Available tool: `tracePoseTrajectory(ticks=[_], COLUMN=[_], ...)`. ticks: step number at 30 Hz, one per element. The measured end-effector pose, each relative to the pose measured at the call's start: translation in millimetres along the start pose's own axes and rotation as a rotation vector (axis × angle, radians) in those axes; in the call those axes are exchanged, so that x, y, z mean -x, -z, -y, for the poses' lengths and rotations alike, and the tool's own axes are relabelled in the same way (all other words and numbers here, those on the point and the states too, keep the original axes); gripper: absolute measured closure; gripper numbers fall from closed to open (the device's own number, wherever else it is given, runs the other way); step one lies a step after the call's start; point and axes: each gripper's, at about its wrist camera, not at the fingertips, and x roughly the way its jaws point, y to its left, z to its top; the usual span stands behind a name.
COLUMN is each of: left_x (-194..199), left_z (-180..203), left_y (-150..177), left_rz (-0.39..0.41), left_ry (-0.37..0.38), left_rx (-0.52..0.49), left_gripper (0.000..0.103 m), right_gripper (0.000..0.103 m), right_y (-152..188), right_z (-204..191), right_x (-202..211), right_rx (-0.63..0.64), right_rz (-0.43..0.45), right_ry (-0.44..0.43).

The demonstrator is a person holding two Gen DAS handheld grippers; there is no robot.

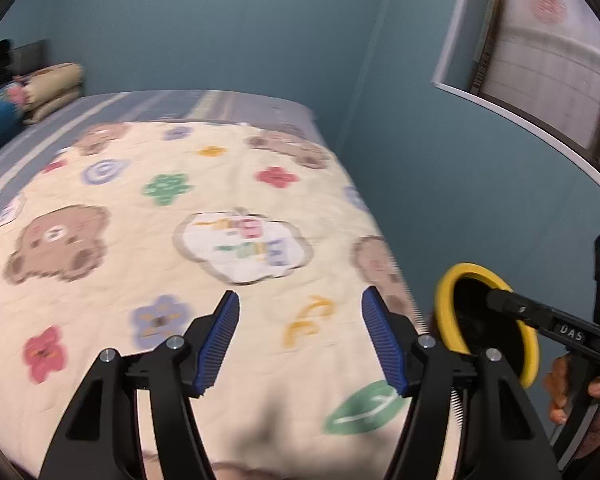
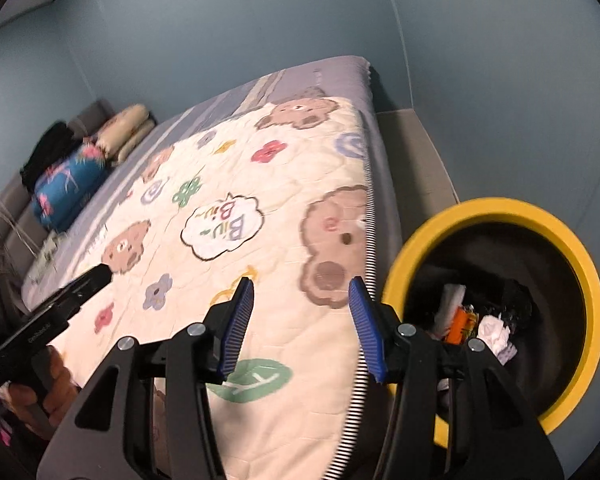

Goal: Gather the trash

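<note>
A round bin with a yellow rim (image 2: 500,208) and a black inside stands beside the bed, at the right of the right wrist view. Inside it lie crumpled white paper (image 2: 494,330) and an orange wrapper (image 2: 458,324). My right gripper (image 2: 301,282) hovers open and empty over the bed's edge, just left of the bin. My left gripper (image 1: 300,296) is open over the quilt, nothing between its blue pads. The bin's rim (image 1: 444,292) shows at the right of the left wrist view, with the right gripper's fingers (image 1: 516,308) in front of its mouth.
A cream quilt (image 1: 220,208) with bears and flowers covers the bed. Folded blankets and a blue pillow (image 2: 66,188) lie at the headboard end. Blue walls close in behind, with a window (image 1: 540,64). A grey bed frame (image 2: 416,148) runs past the bin.
</note>
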Motion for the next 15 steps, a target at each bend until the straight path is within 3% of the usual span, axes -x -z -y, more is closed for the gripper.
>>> tracePoseTrajectory(ticks=[5,8,10,15], left_x=[30.2,47.4,57.7,88.7], left_z=[-39.4,-53.1,-58.3,-63.8], left_y=[11.4,17.3,19.6,25.0], left_rz=[0.032,0.050,0.073,0.148], left_ry=[-0.061,-0.104,-0.112,-0.111], left_rx=[0.053,0.049,0.047,0.054], left_gripper=[0.033,0.026,0.019,0.008], right_gripper=[0.053,0.044,0.030,0.008], right_y=[7.4,12.7,14.4,18.4], right_z=[-45.3,-65.2,-76.8,-93.4], right_x=[-5.2,-2.2,1.5,18.1], right_rx=[0.059,0.092,0.102,0.112], right_rz=[-0.012,-0.002,0.010,0.071], right_ry=[-0.016,-0.017,-0.034,-0.074])
